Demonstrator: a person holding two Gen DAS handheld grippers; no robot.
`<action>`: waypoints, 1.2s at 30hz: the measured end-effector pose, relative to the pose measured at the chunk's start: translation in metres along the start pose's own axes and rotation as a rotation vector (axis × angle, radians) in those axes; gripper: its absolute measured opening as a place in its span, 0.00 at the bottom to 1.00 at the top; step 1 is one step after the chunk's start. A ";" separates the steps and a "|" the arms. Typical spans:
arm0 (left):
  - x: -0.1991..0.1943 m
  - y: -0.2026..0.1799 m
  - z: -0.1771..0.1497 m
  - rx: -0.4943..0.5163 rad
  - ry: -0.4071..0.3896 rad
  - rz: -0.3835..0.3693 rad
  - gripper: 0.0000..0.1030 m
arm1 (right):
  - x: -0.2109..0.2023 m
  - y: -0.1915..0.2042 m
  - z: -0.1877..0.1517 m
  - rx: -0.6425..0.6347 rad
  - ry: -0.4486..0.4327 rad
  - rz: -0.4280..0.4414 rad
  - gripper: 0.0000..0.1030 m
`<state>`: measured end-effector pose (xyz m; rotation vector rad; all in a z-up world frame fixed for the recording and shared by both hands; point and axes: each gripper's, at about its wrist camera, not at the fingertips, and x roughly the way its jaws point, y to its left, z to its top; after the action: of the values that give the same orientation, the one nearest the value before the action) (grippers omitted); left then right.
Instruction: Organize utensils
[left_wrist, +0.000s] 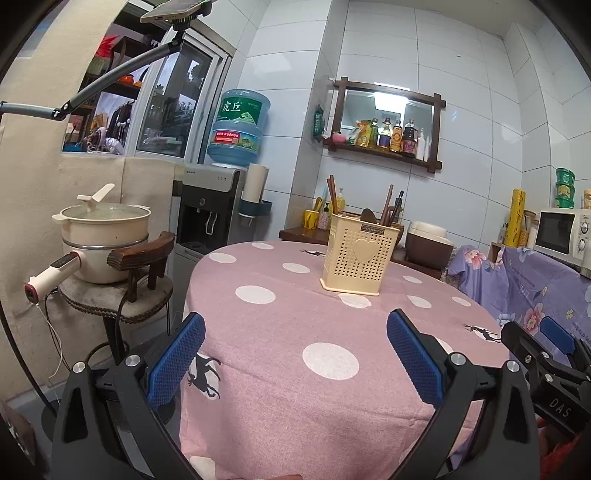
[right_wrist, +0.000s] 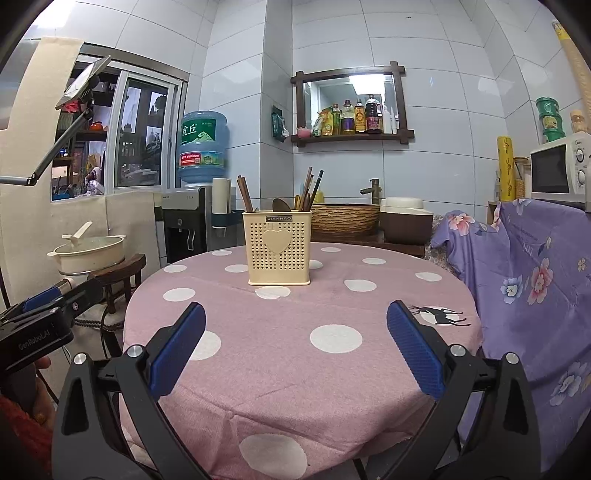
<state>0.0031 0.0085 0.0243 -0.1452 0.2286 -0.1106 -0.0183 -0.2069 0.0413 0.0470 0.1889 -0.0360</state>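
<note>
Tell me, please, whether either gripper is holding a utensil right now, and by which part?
Nothing is held: the left gripper and right gripper are both open and empty.

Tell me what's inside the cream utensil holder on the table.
Sticking out of the cream utensil holder: brown chopsticks at left, a dark spoon in the middle, more sticks at right. Its walls hide their lower ends and anything shorter.

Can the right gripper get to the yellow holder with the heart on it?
Probably yes. The right gripper is open and empty, and the holder stands straight ahead on the tablecloth with nothing between them. It only needs to move forward.
</note>
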 end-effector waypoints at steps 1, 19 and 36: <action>0.000 0.000 0.000 0.001 -0.001 0.000 0.95 | -0.001 0.000 0.000 0.001 -0.001 0.000 0.94; -0.002 -0.001 0.000 0.000 0.001 0.000 0.95 | -0.001 0.000 0.000 0.001 0.000 0.002 0.94; -0.001 0.002 -0.001 -0.003 0.018 0.002 0.95 | 0.000 -0.001 -0.002 0.002 0.005 0.001 0.94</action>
<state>0.0022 0.0106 0.0227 -0.1469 0.2469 -0.1096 -0.0185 -0.2074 0.0393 0.0490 0.1935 -0.0352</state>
